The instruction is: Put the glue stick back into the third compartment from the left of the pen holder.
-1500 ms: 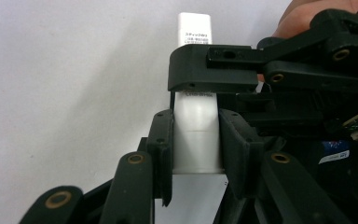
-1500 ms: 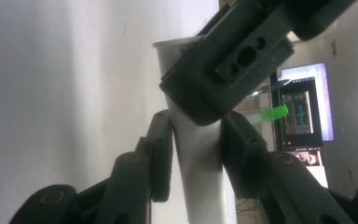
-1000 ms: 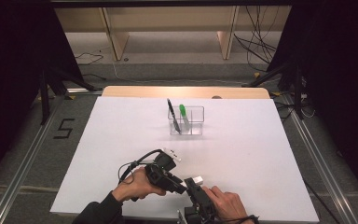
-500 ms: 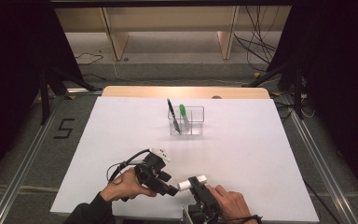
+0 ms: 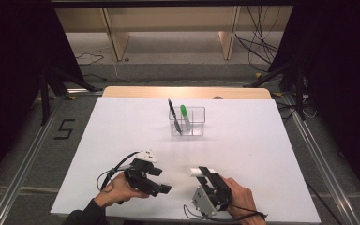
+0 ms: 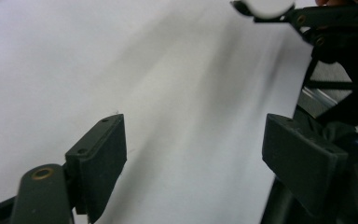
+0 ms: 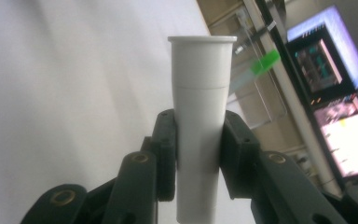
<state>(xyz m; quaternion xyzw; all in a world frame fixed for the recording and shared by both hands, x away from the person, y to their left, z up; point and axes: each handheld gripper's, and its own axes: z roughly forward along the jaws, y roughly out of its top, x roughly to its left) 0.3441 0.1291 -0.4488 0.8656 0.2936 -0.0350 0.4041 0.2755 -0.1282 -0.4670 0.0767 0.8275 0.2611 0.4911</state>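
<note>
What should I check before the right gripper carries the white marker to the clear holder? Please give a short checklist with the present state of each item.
1. White marker is clamped between the right gripper pads: ok.
2. Left gripper has let go: ok. Its jaws have just been opening, with nothing between them.
3. Left gripper stands aside from the way to the clear holder: ok, it lies to the left on the table.
4. Free compartment in the holder: ok. The black pen and the green marker lean in the left part; the right part looks free.
5. Marker cap fully seated: cannot tell.
</note>
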